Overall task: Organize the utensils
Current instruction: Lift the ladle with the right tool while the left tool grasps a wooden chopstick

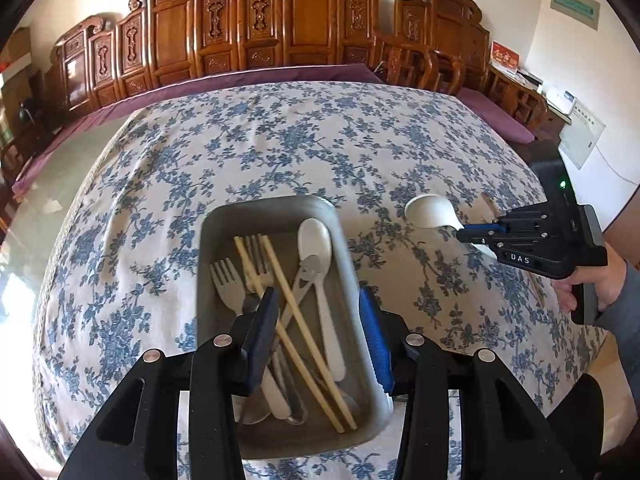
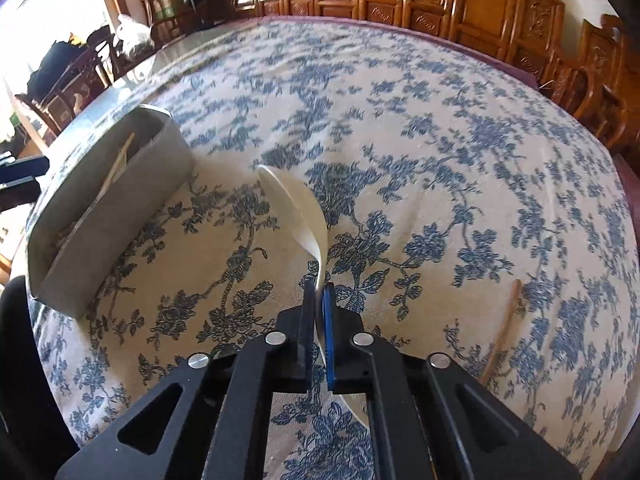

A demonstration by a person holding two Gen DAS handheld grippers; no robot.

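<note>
Right gripper (image 2: pixel 318 294) clamped on the thin handle of a white soup spoon (image 2: pixel 294 204), bowl raised just beside the grey tray (image 2: pixel 120 216). Likely rigid, smooth, slippery and breakable; best gripped mid-handle. Left gripper (image 1: pixel 318 320) apart, empty, over the tray of forks (image 1: pixel 226 284) and chopsticks (image 1: pixel 296 320).

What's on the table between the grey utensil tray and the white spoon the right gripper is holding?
Nothing: only bare blue-flowered tablecloth lies between the grey rectangular tray and the white plastic spoon, seen in the right wrist view.

Left gripper (image 1: pixel 320 312) jaws gape over the utensil-filled grey tray (image 1: pixel 208 240).
</note>
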